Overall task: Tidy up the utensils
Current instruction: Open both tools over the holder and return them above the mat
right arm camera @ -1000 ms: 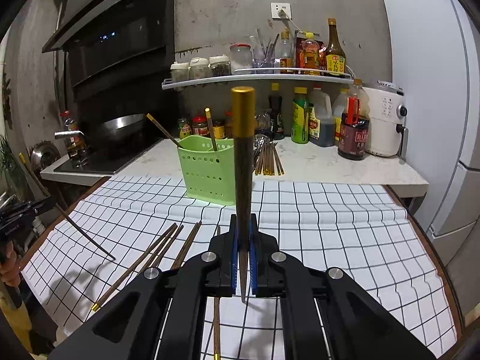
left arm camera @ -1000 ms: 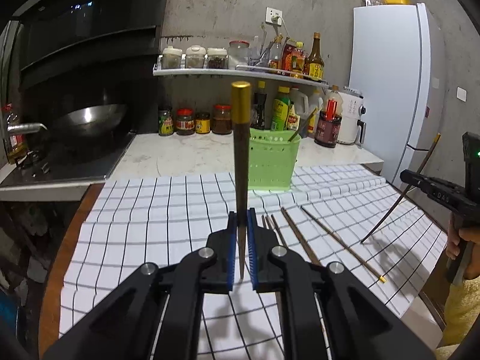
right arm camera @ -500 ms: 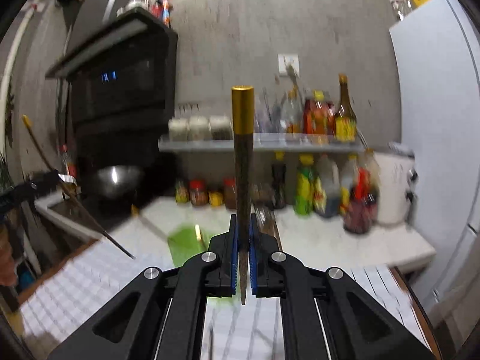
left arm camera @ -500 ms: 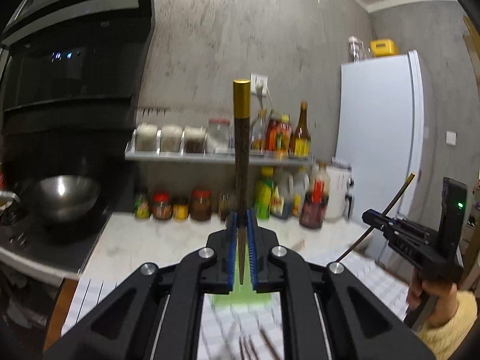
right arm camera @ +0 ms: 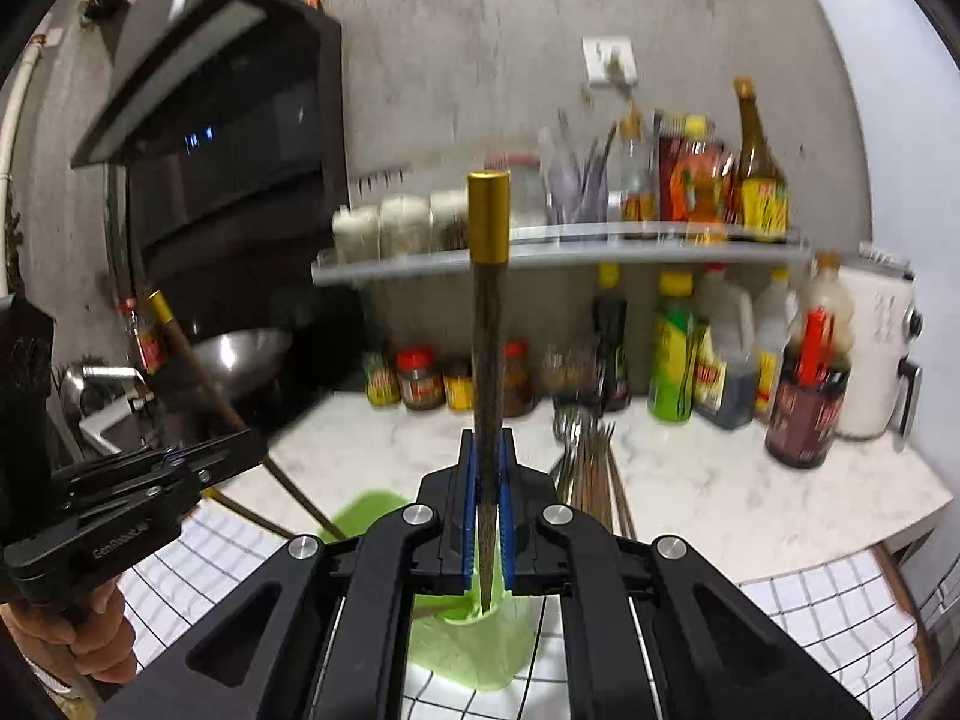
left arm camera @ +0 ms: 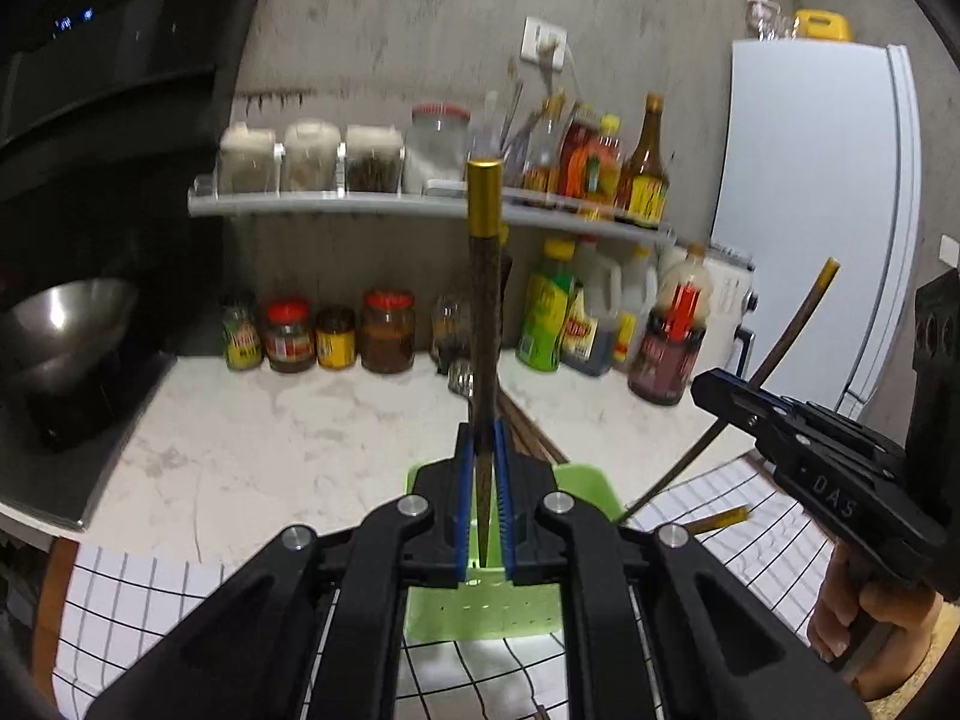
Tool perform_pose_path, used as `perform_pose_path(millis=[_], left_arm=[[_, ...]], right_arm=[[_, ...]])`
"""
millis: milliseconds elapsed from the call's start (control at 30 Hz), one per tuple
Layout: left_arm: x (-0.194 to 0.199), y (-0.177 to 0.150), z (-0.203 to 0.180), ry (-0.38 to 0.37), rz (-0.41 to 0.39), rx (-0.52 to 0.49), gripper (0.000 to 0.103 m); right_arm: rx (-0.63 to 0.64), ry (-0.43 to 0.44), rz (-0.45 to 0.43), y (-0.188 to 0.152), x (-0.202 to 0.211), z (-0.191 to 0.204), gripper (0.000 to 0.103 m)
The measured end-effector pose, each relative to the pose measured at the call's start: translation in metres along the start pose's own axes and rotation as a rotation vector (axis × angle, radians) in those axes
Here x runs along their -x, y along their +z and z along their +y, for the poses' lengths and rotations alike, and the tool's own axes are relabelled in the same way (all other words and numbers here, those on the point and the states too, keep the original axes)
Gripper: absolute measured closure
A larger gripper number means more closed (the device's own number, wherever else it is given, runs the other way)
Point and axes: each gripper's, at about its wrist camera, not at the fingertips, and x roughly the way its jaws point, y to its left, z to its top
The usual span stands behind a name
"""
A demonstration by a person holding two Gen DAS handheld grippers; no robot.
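My left gripper is shut on a dark chopstick with a gold cap, held upright above the green utensil basket. My right gripper is shut on another gold-capped chopstick, upright over the same green basket. In the left wrist view the right gripper sits right of the basket, its chopstick slanting down toward the rim. In the right wrist view the left gripper is at the left, its chopstick slanting down into the basket.
The basket stands on a black-and-white checked cloth on a white marble counter. A bundle of chopsticks and forks lies on the counter behind the basket. Jars and bottles line the wall. A wok sits left, a fridge right.
Both grippers have moved forward and tilted down from the raised pose, carrying their chopsticks over the green basket. The lower chopstick ends now point into or at the basket.
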Motion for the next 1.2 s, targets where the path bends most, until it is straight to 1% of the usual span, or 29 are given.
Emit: perform_pose_path(millis=[33,67,100,133,167,200,233,267,300,367,433,500,533,567,600,667,700,767,833,867,900,967,1033,1100,1200], left_arm=[[-0.004,-0.002,0.001,0.006,0.011,0.002,0.096],[-0.005,-0.002,0.002,0.012,0.013,0.006,0.096],[-0.003,-0.001,0.003,0.001,0.014,0.01,0.096],[-0.001,0.001,0.005,-0.003,0.011,0.014,0.094],[0.005,0.003,0.005,0.0,0.001,0.018,0.088],[0.01,0.005,0.005,-0.001,-0.008,0.019,0.082],[0.021,0.008,0.004,-0.003,-0.026,0.019,0.067],[0.031,0.01,0.002,0.001,-0.047,0.016,0.062],[0.048,0.011,-0.001,0.004,-0.075,0.003,0.062],[0.07,0.009,-0.007,0.027,-0.095,-0.02,0.061],[0.096,-0.001,-0.01,0.067,-0.094,-0.042,0.061],[0.113,-0.018,-0.011,0.11,-0.054,-0.059,0.058],[0.118,-0.027,-0.011,0.129,-0.035,-0.067,0.054],[0.123,-0.038,-0.011,0.146,-0.011,-0.075,0.052],[0.13,-0.056,-0.01,0.162,0.029,-0.083,0.052],[0.136,-0.084,-0.008,0.173,0.09,-0.093,0.051],[0.139,-0.105,-0.007,0.174,0.132,-0.101,0.051],[0.144,-0.139,-0.005,0.181,0.189,-0.106,0.051],[0.149,-0.167,-0.002,0.171,0.234,-0.096,0.051],[0.15,-0.178,0.0,0.165,0.254,-0.083,0.051],[0.152,-0.192,0.002,0.158,0.285,-0.061,0.051],[0.152,-0.209,0.004,0.151,0.329,-0.026,0.051],[0.154,-0.226,0.005,0.135,0.381,-0.005,0.051],[0.153,-0.236,0.002,0.131,0.407,-0.005,0.051],[0.156,-0.246,-0.002,0.118,0.437,-0.008,0.051]], right_arm=[[0.0,-0.001,0.013,-0.002,-0.002,0.0,0.093],[-0.002,-0.001,0.015,-0.003,-0.002,-0.001,0.087],[-0.003,-0.005,0.011,-0.003,0.002,-0.002,0.084],[-0.003,-0.007,0.003,-0.001,0.006,-0.002,0.076],[-0.003,-0.01,-0.008,-0.001,0.012,-0.002,0.068],[-0.002,-0.016,-0.023,0.002,0.023,-0.003,0.066],[0.001,-0.025,-0.037,0.003,0.035,-0.003,0.064],[0.004,-0.036,-0.045,0.003,0.045,-0.003,0.062],[0.004,-0.04,-0.049,0.003,0.052,-0.004,0.06],[0.005,-0.052,-0.054,-0.001,0.073,-0.005,0.052],[0.008,-0.063,-0.045,-0.011,0.094,-0.003,0.05],[0.012,-0.069,-0.027,-0.027,0.114,-0.001,0.049],[0.012,-0.066,-0.015,-0.036,0.122,0.0,0.049],[0.009,-0.06,0.003,-0.046,0.129,0.001,0.048],[0.001,-0.04,0.039,-0.061,0.138,0.002,0.048],[-0.013,-0.019,0.07,-0.08,0.149,0.003,0.048],[-0.017,-0.023,0.091,-0.097,0.157,0.005,0.048],[-0.027,-0.058,0.138,-0.116,0.163,0.006,0.048],[-0.061,-0.033,0.177,-0.14,0.17,0.005,0.048],[-0.073,-0.038,0.197,-0.149,0.172,0.004,0.048],[-0.082,-0.063,0.232,-0.16,0.174,0.003,0.048],[-0.103,-0.093,0.293,-0.18,0.176,0.001,0.048],[-0.102,-0.102,0.352,-0.195,0.176,0.002,0.048],[-0.08,-0.106,0.417,-0.21,0.176,0.006,0.049],[-0.079,-0.097,0.465,-0.227,0.179,0.011,0.05]])
